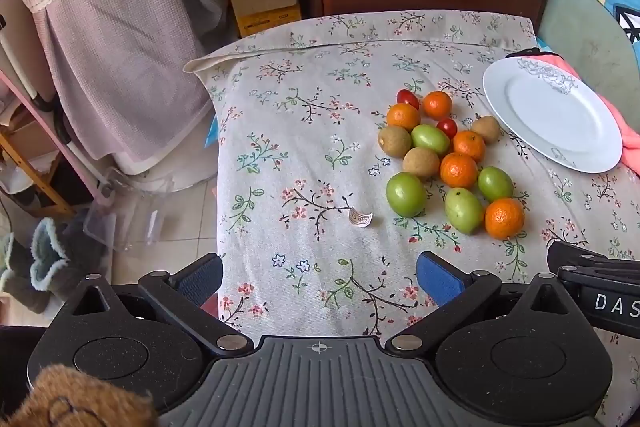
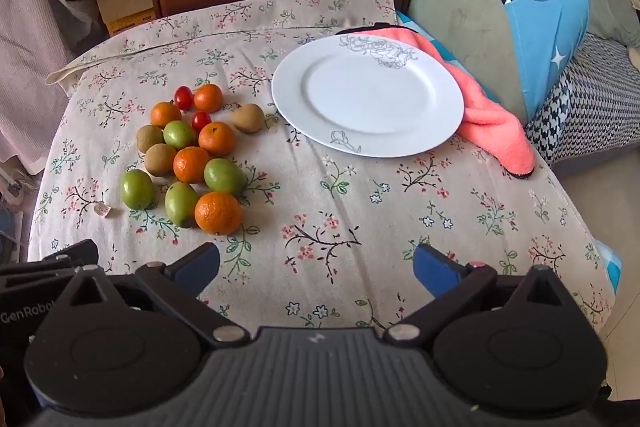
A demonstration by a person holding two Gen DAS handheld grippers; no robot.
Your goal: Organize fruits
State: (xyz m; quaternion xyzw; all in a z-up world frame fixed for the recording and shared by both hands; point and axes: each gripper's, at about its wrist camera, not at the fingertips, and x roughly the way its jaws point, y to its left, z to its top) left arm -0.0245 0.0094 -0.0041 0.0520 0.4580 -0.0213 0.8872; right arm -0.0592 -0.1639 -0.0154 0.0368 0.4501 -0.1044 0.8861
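Both grippers wide open, holding nothing, angled down over the near edge of the floral-cloth table [image 2: 360,195]. Loose cluster of small oranges, green plums, brown kiwi-like fruits and two red cherry tomatoes [image 2: 188,155] sits left-centre on the cloth; the empty white round plate [image 2: 368,143] lies to its right, far side. From the right gripper [image 2: 316,267] the fruit lies ahead-left, nearest the orange [image 2: 218,213]. From the left gripper [image 1: 320,279] it's ahead-right. Neither touches fruit; the two look about equally near.
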